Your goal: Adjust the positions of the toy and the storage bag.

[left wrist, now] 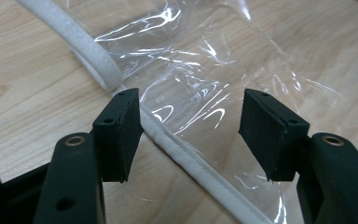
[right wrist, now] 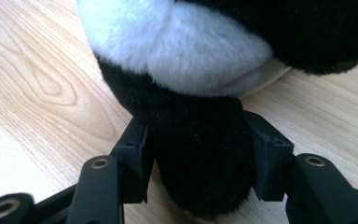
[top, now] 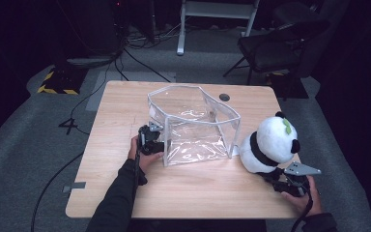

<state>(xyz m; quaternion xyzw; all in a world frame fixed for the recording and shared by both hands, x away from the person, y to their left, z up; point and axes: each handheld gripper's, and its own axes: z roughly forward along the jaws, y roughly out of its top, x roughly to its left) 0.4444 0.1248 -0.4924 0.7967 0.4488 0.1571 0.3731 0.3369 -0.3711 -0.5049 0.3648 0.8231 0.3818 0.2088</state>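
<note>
Clear plastic bag (top: pixel 193 125): standing open mid-worktop (top: pixel 125 193); white trim (left wrist: pixel 186 154) lying between spread jaws of left gripper (left wrist: pixel 191 135). Plush panda (top: pixel 270 142): sitting at worktop's right edge; right gripper (right wrist: pixel 198 158) is pinching its black limb between its jaws.

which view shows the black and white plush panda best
The high view: the whole black and white plush panda sits upright on the wooden table. The right gripper view gives a close-up of one black limb pinched between the jaws.
</note>
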